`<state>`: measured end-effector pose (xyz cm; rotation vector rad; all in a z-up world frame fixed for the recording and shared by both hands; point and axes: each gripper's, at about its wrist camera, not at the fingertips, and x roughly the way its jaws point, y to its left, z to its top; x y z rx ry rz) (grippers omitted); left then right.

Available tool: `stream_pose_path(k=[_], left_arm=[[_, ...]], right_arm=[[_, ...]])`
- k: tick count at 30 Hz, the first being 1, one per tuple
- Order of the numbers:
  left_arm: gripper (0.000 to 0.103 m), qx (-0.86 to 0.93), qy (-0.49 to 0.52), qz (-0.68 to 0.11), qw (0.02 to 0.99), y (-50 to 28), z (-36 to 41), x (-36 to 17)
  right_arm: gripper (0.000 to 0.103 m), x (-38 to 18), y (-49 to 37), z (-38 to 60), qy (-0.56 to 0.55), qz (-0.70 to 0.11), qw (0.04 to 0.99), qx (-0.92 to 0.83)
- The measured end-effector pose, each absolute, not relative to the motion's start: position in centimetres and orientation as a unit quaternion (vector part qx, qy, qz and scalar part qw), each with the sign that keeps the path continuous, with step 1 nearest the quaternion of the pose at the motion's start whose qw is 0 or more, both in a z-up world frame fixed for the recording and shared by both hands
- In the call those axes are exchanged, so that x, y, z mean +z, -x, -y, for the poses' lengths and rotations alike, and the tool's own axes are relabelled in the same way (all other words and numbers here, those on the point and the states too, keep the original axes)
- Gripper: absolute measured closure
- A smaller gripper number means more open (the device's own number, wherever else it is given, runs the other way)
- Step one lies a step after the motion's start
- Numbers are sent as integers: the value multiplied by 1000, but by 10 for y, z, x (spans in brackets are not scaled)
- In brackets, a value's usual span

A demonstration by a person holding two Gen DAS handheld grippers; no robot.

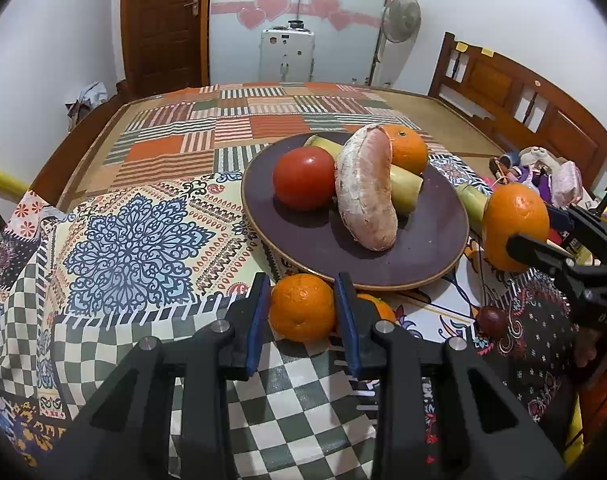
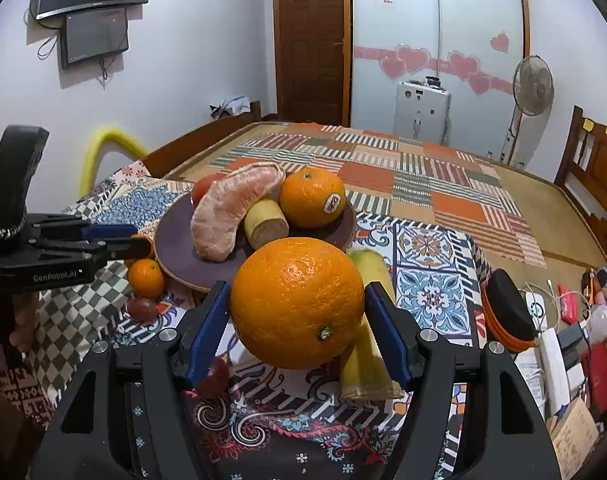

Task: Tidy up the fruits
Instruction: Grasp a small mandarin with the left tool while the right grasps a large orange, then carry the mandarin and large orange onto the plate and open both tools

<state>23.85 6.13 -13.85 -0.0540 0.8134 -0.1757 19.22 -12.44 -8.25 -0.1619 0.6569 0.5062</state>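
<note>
Left gripper (image 1: 303,308): jaws pinching a small orange (image 1: 302,307).
Right gripper (image 2: 297,312): jaws gripping a large orange (image 2: 297,302) beside the plate (image 2: 175,240).

Black grippers (image 1: 303,312), seemingly blue pads (image 2: 201,340)

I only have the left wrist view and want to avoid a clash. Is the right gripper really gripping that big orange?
Observer: Yes. The right gripper has a blue pad pressed on each side of the large orange.
Operator: Anything beneath it?
Observer: A yellow-green stalk piece lies on the patterned cloth, running under the orange.
Operator: Any mark on the orange on the plate?
Observer: A sticker on the side facing the right camera.
</note>
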Motion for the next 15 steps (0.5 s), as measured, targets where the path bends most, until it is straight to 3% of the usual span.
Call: stream_pose_path(k=[15], left_arm=[[71, -90, 19, -353, 931, -223, -62, -108]], right_arm=[[38, -68, -205, 112, 64, -301, 916, 256]])
